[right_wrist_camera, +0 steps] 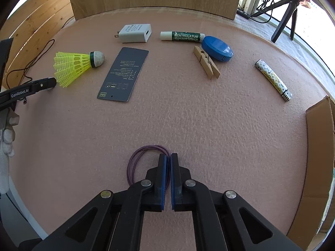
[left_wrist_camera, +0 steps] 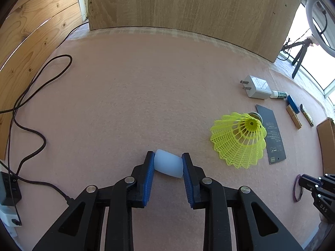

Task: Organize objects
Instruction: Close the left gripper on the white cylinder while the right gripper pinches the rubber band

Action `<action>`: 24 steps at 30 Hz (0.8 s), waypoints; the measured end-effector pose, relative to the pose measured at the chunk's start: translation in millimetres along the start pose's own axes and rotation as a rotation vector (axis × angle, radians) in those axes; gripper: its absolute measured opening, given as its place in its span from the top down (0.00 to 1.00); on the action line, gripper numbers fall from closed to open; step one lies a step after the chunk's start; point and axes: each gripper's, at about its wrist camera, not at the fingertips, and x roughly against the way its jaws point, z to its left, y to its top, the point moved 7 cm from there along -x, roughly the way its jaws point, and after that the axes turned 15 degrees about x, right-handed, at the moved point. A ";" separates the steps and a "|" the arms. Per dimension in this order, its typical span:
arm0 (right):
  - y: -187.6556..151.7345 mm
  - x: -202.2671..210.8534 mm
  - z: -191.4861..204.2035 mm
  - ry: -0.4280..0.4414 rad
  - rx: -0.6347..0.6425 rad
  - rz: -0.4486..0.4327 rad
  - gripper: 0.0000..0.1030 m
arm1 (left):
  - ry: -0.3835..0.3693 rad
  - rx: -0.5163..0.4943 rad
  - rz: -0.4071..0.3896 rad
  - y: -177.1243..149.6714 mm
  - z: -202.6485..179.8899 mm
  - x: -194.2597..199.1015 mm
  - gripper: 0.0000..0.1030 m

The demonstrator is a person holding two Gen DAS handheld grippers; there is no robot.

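In the left wrist view my left gripper (left_wrist_camera: pixel 168 154) is shut on a pale, translucent white cap-like cylinder (left_wrist_camera: pixel 168 166), which lies sideways on the pink felt mat (left_wrist_camera: pixel 136 94) with a blue pad pressing on each end. In the right wrist view my right gripper (right_wrist_camera: pixel 168 155) is shut with its tips down on the mat, pinching the right side of a thin purple elastic band (right_wrist_camera: pixel 136 156). The rest of the loop lies to the left of the fingers. The left wrist view shows the right gripper (left_wrist_camera: pixel 301 183) and the band (left_wrist_camera: pixel 295 190) at the far right.
Further back on the mat lie a yellow shuttlecock (right_wrist_camera: pixel 71 67), dark card (right_wrist_camera: pixel 123 73), white charger (right_wrist_camera: pixel 134 33), lip balm (right_wrist_camera: pixel 182 36), blue round case (right_wrist_camera: pixel 217 48), wooden clothespin (right_wrist_camera: pixel 206 63) and patterned tube (right_wrist_camera: pixel 273 79). A cardboard box (right_wrist_camera: pixel 320 146) stands right. A black cable (left_wrist_camera: pixel 27 96) trails left.
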 end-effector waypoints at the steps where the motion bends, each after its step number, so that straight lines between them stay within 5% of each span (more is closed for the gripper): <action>1: -0.9 1.0 0.5 0.003 -0.007 -0.003 0.97 | -0.004 0.008 0.001 0.1 1.1 0.5 0.73; 15: -5.1 37.4 -12.3 0.024 -0.078 -0.107 0.97 | -0.034 0.044 -0.045 -7.5 6.3 35.7 0.74; 24: -15.4 88.5 -32.0 0.004 -0.110 -0.207 0.97 | -0.101 0.007 -0.086 -20.4 -29.9 76.3 0.74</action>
